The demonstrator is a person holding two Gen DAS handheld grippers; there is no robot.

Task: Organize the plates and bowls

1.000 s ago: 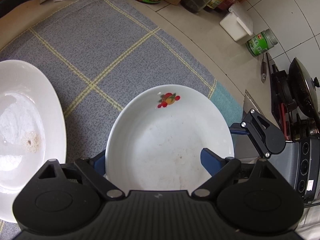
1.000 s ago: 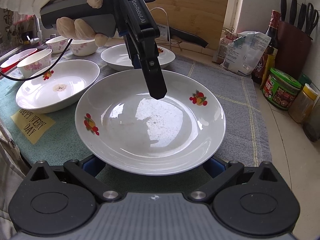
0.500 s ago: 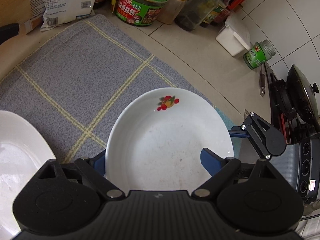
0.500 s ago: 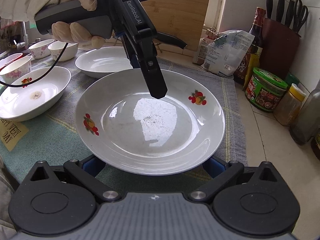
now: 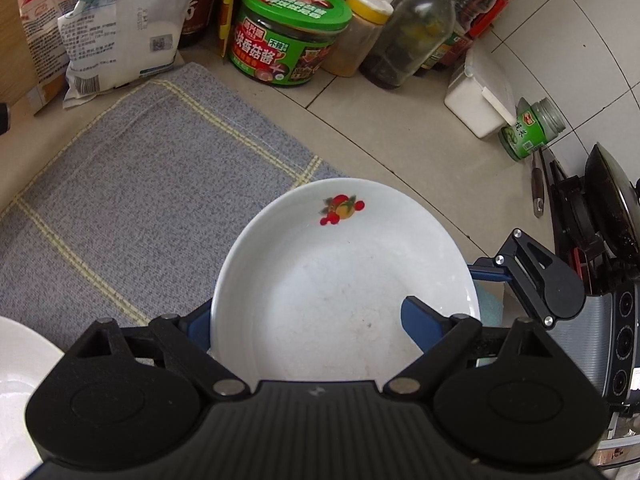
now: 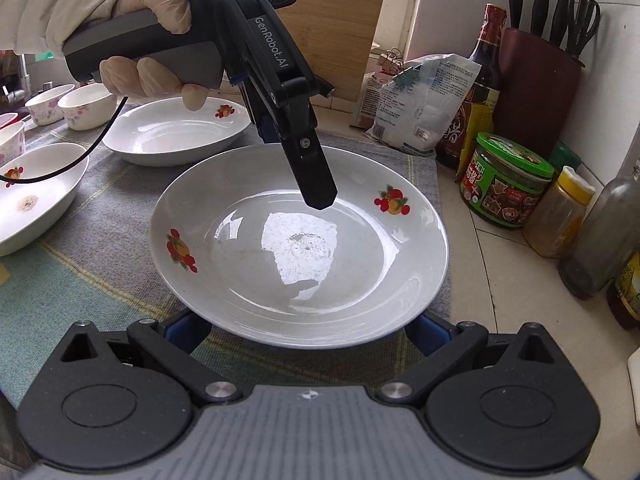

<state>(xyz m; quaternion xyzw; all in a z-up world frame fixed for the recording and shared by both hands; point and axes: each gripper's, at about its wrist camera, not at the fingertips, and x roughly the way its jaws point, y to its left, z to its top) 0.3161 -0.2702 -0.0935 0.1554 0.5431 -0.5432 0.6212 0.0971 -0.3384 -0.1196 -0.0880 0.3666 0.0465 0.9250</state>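
Note:
A white deep plate with fruit prints (image 6: 300,248) is held in the air between both grippers. My left gripper (image 6: 280,136) is shut on its far rim, one finger (image 6: 312,176) over the inside. In the left wrist view the plate (image 5: 344,280) fills the space between the fingers. My right gripper (image 6: 308,328) holds the near rim, its blue pads at both sides under the plate. Two more white plates (image 6: 176,132) (image 6: 36,204) lie on the grey cloth (image 6: 100,216) to the left. Small floral bowls (image 6: 86,106) stand at the far left.
Along the right counter stand a green-lidded jar (image 6: 506,180), a yellow-capped jar (image 6: 560,216), glass bottles (image 6: 604,232), a soy sauce bottle (image 6: 484,76), a white bag (image 6: 420,100) and a knife block (image 6: 540,80). A stove with a pan (image 5: 612,208) shows at the right in the left wrist view.
Both grippers have carried the plate to the right, toward the jars and the edge of the cloth. The other plates have slid left in both views.

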